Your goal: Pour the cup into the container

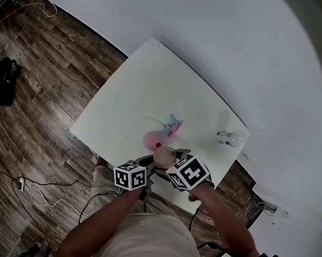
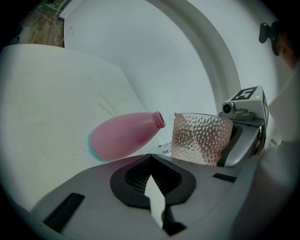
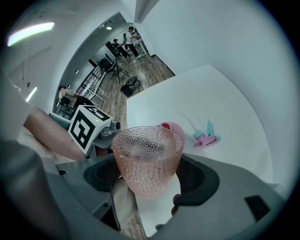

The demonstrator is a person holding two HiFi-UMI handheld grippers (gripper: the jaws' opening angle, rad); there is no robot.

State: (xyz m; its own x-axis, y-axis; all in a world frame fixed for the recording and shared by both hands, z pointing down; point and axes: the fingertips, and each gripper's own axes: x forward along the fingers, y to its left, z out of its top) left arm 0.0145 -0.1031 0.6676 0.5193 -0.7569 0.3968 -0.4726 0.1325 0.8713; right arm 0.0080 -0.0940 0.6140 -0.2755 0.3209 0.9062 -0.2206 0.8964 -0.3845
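My right tongs (image 3: 151,183) pinch the tilted cup (image 3: 148,159), its lip at the pink bottle's (image 2: 124,136) narrow mouth. I judge that tipping faster would spill onto the worktop (image 1: 146,82). My left tongs (image 2: 153,181) are pressed together, empty, bracing nothing. Farther off, a sprayer head (image 3: 206,137) lies clear of the pour.

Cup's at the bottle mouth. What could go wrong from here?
1. Wide rim on the pink dimpled translucent cup, narrow neck on the pink plastic bottle with the teal base: liquid may miss onto the white table.
2. The left hand-held gripper is shut, clear of the bottle, so nothing steadies it; a nudge from the cup in the right hand-held gripper could tip it.
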